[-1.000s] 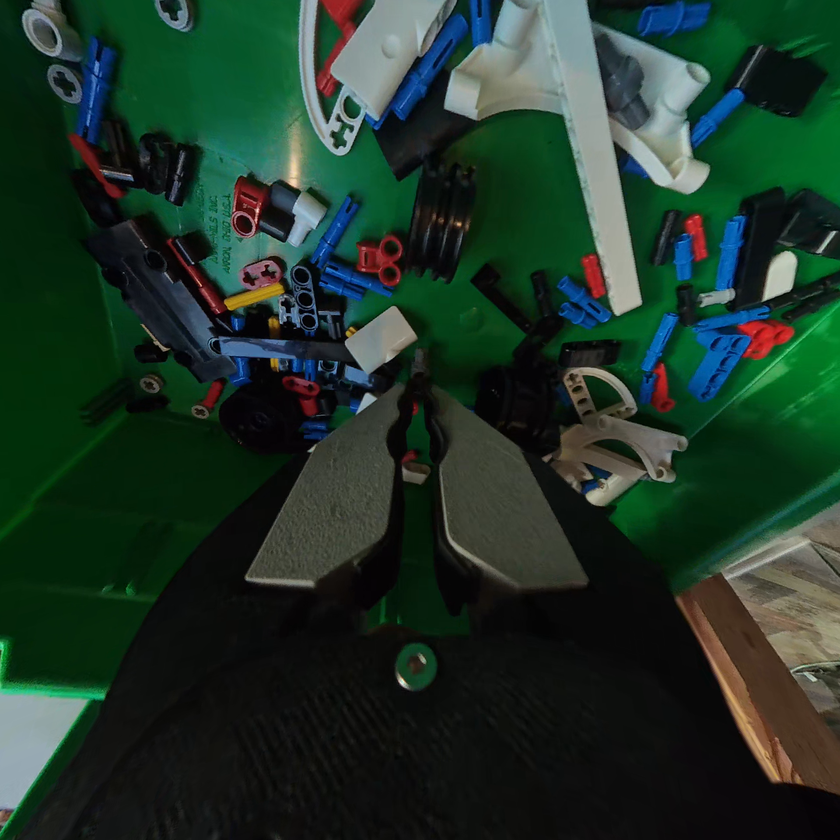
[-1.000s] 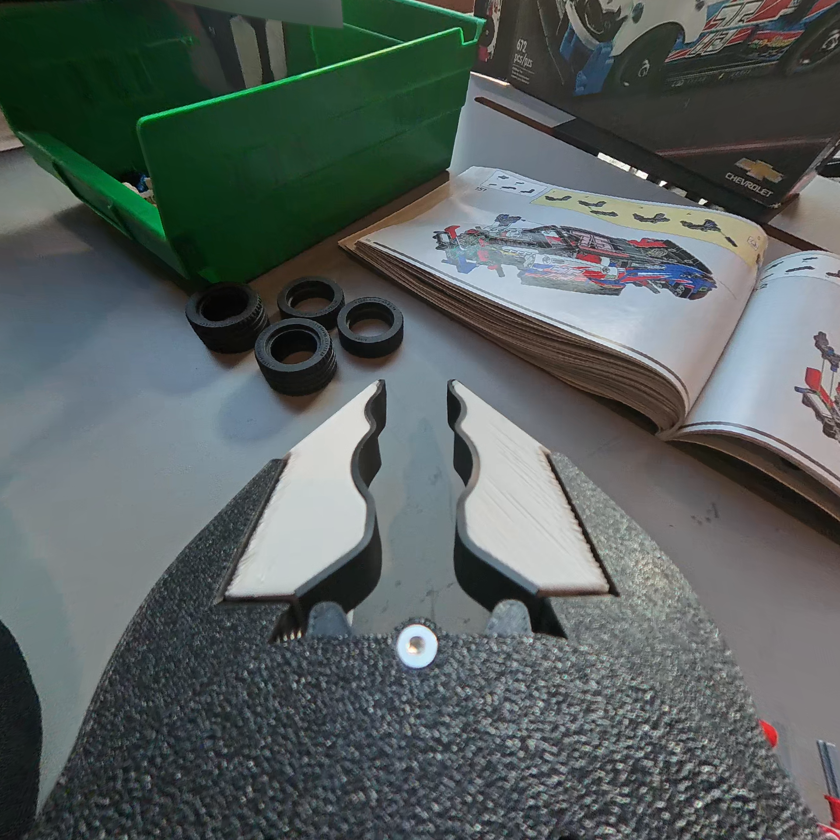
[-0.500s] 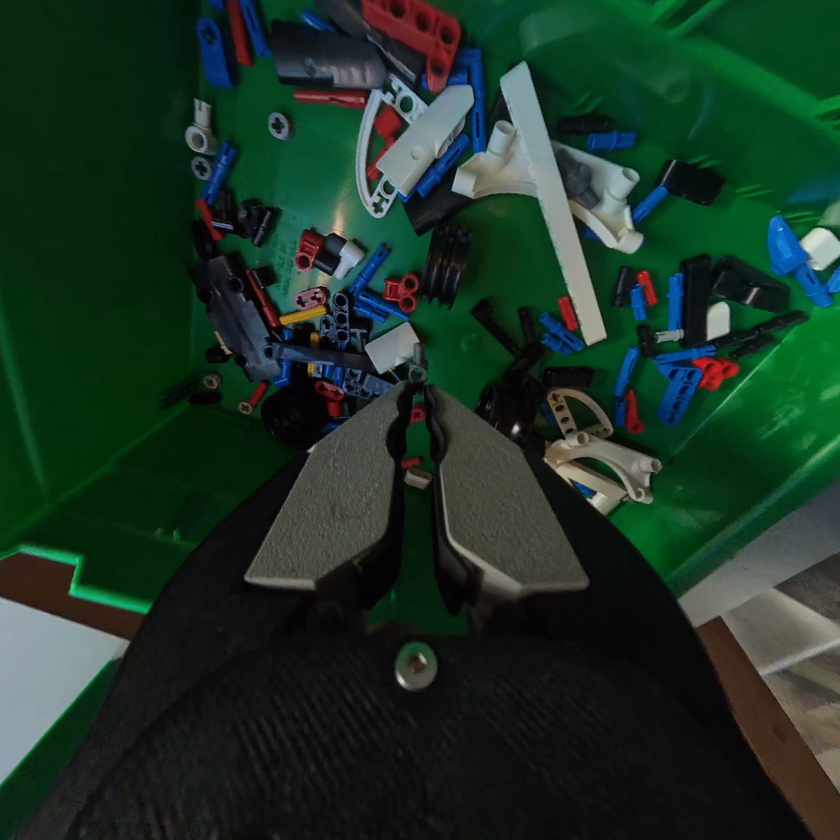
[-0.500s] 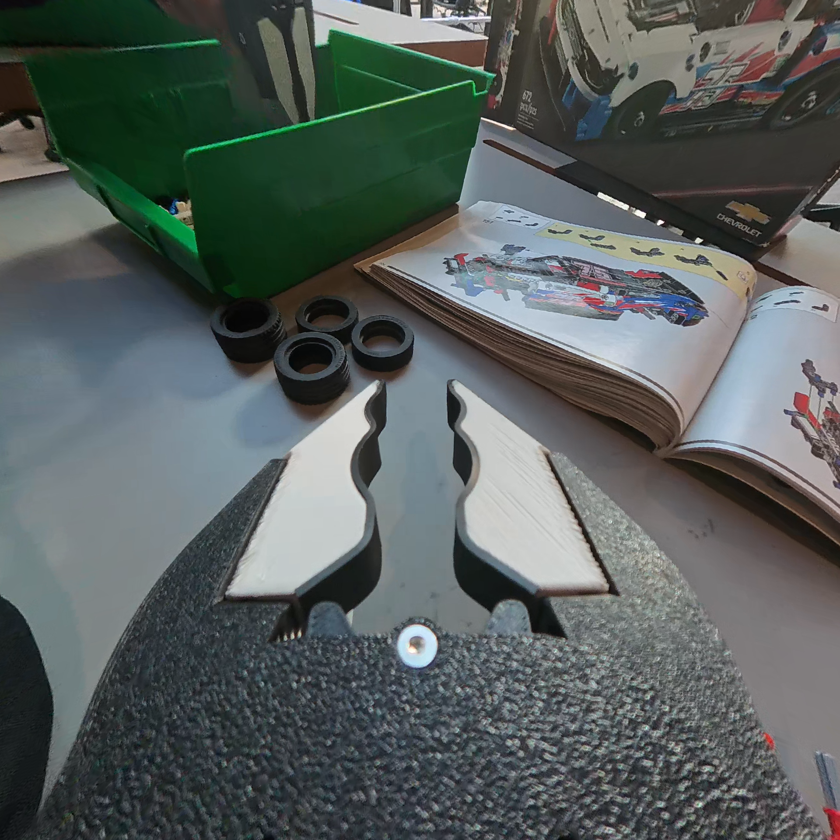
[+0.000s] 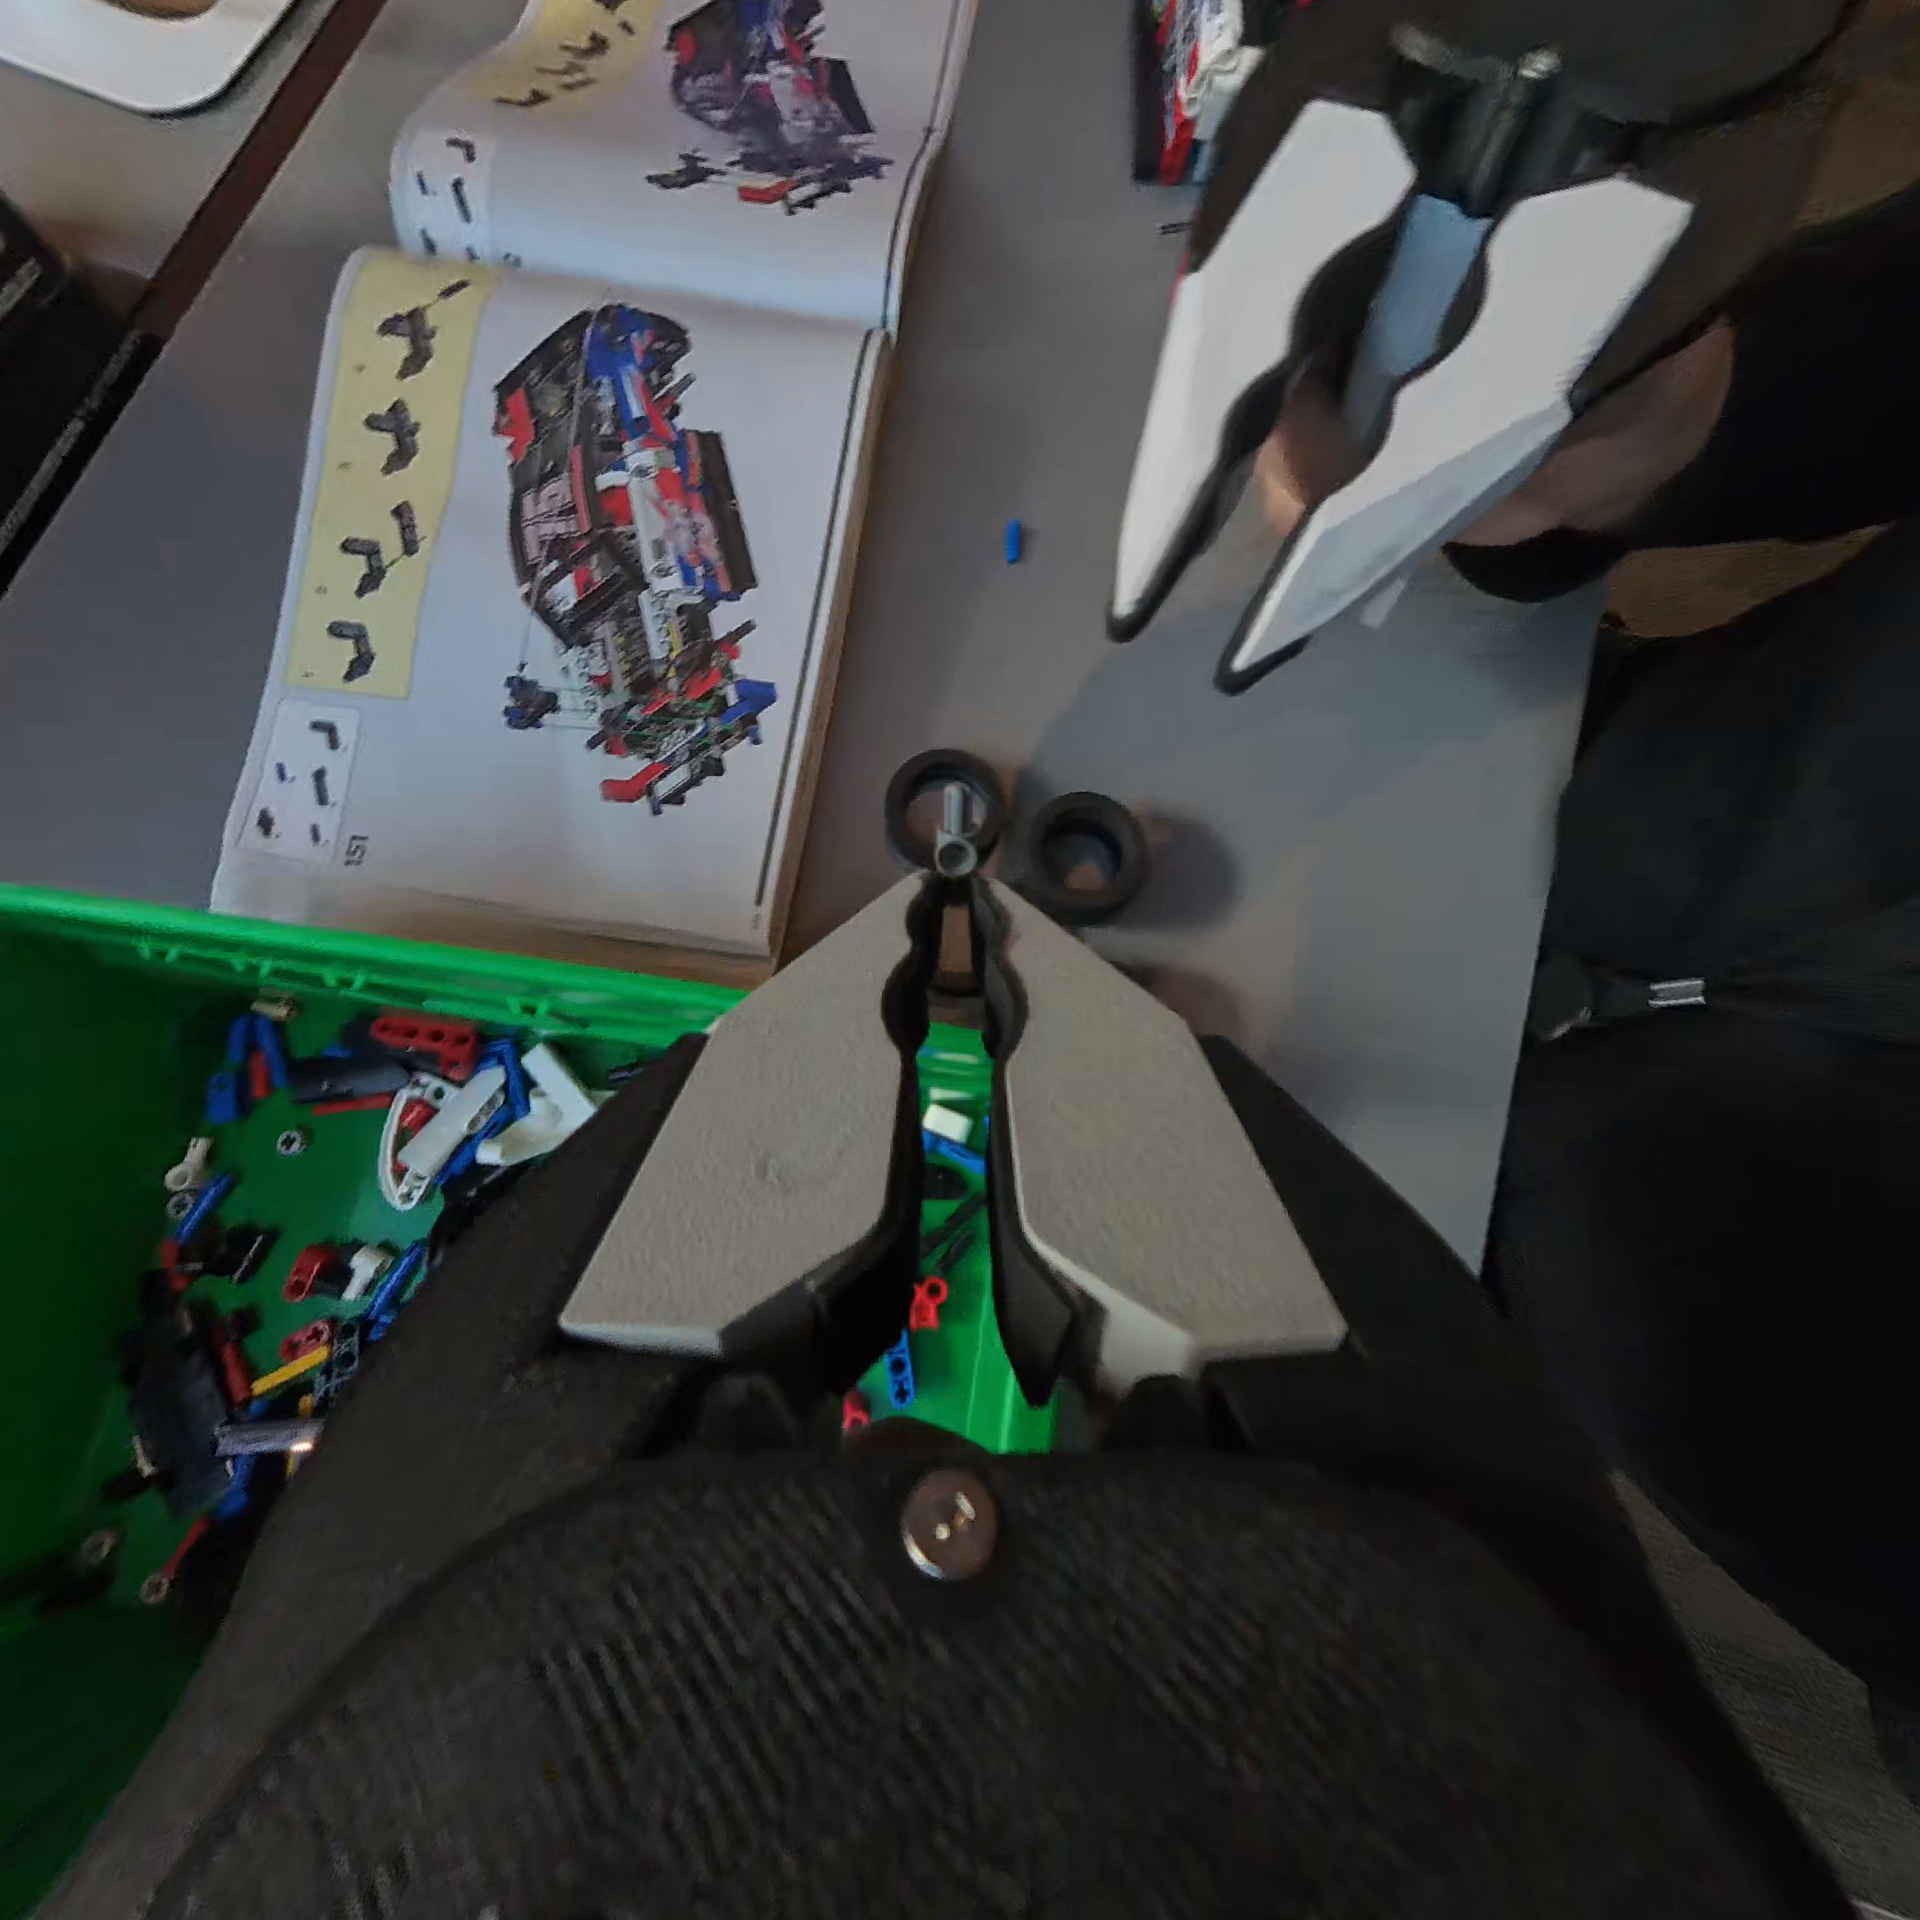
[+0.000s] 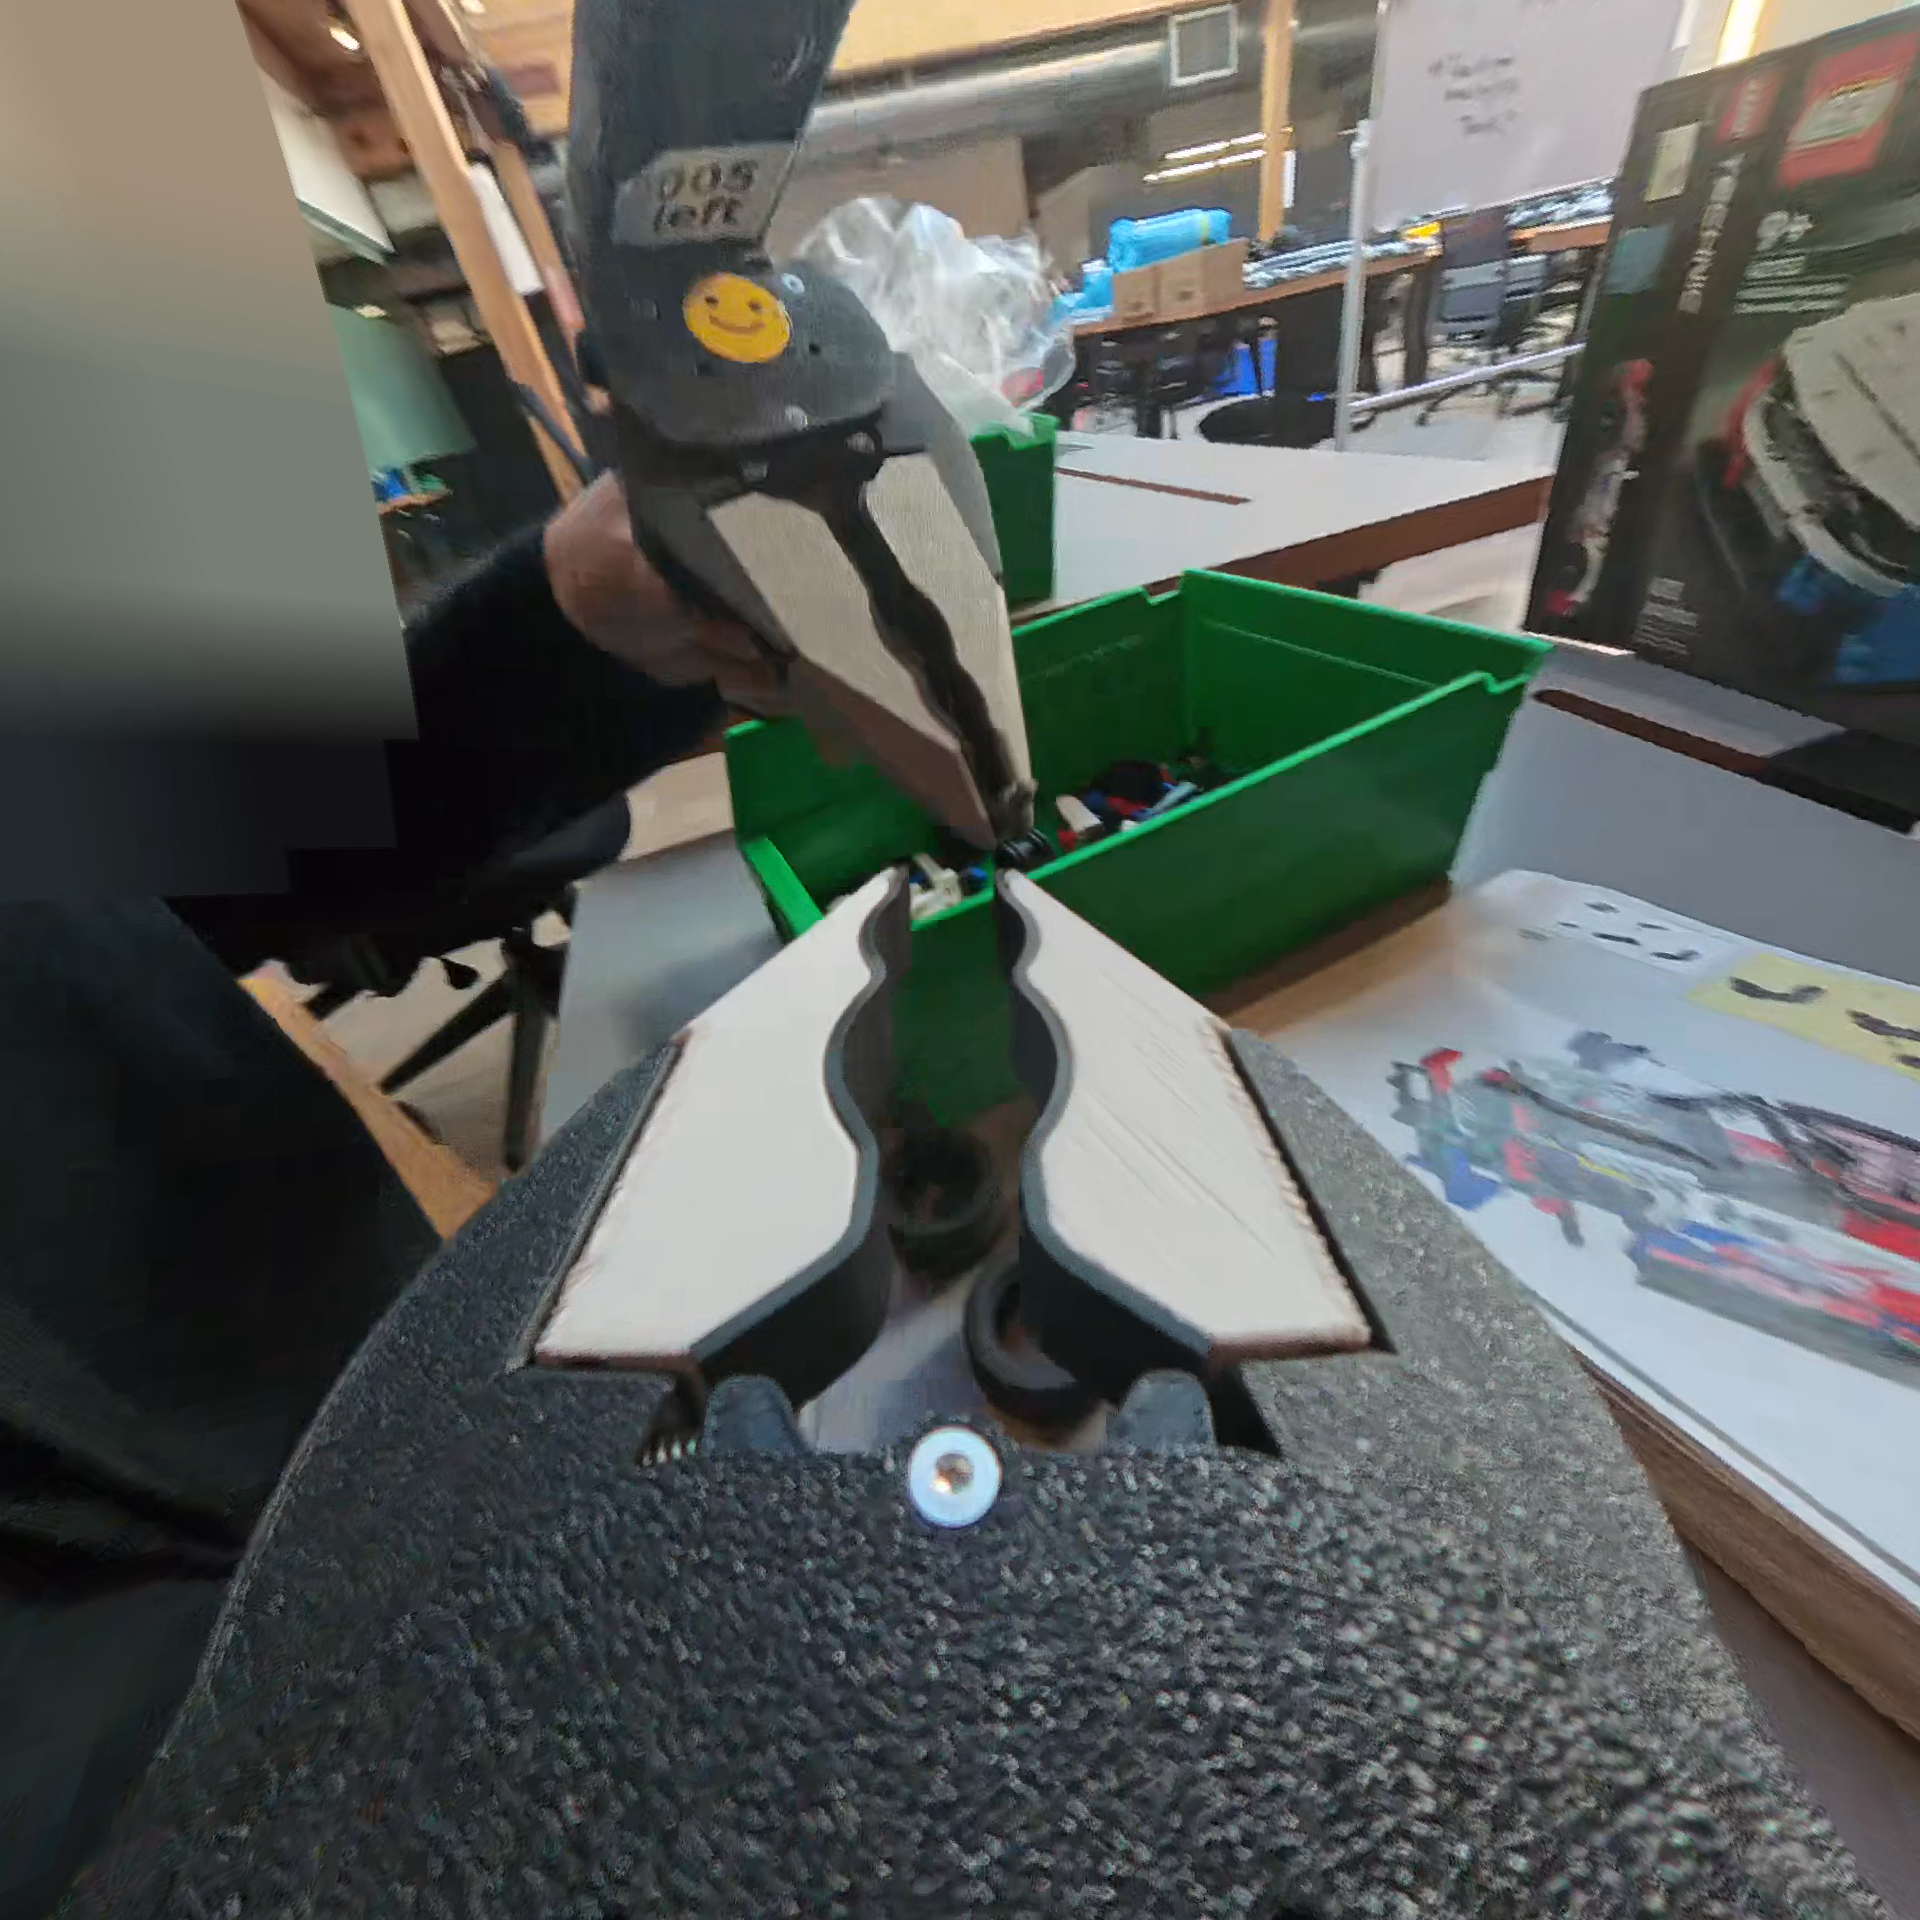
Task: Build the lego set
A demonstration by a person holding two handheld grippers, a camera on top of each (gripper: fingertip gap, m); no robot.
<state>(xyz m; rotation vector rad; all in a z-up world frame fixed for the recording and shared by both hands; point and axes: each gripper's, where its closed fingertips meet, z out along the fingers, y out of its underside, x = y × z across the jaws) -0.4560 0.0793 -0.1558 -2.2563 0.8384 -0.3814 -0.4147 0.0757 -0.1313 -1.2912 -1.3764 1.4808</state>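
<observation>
grey pin pinched at the left tips

pin is small, grey and tubular, its long axis running straight out past the tips of the left gripper, which is clamped on it above the green bin. right gripper hangs ahead and to the right, parted and empty. black tyres lie just beyond the tips.

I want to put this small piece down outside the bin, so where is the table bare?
Bare grey table lies right of the black tyres, below the right gripper. A narrower strip runs between the open manual and that gripper, holding one blue pin. The green bin is crowded.
</observation>
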